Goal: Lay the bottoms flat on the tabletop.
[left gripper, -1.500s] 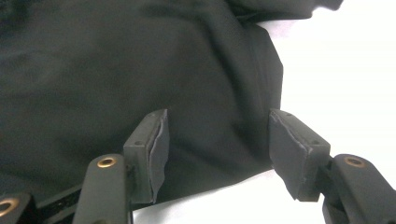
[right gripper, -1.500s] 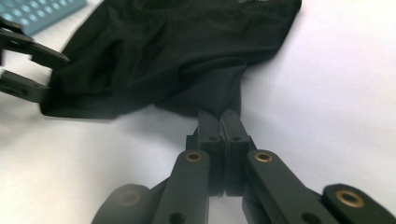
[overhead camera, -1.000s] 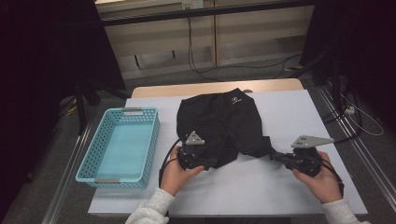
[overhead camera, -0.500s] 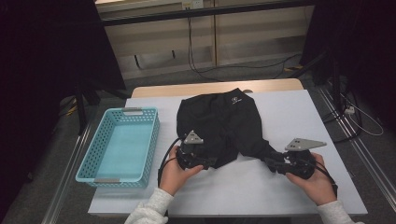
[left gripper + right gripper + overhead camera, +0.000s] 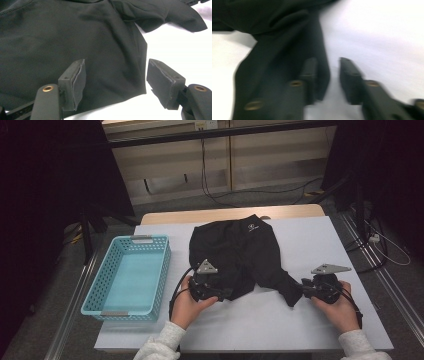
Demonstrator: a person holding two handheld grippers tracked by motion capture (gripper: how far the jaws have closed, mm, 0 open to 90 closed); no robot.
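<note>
Two tongs (image 5: 227, 293) (image 5: 299, 291), both spread, at one black garment (image 5: 235, 250); one blue basket (image 5: 131, 274).

Dim room. White-topped counter (image 5: 320, 240) with wooden far edge; grey floor (image 5: 280, 195), trailing cables (image 5: 260, 190); pale cabinet panels (image 5: 215, 160) behind.

I see a white counter (image 5: 320, 250) with a strip of bare wood along its far edge. A black garment (image 5: 240, 255) lies spread on it, slightly left of the middle, a small white logo near its far end and one narrow end trailing toward the near right. Left of the garment, close by but apart from it, a light blue perforated basket (image 5: 131, 276) sits at the counter's left edge, hanging over it a little, its long side running away from me.
</note>
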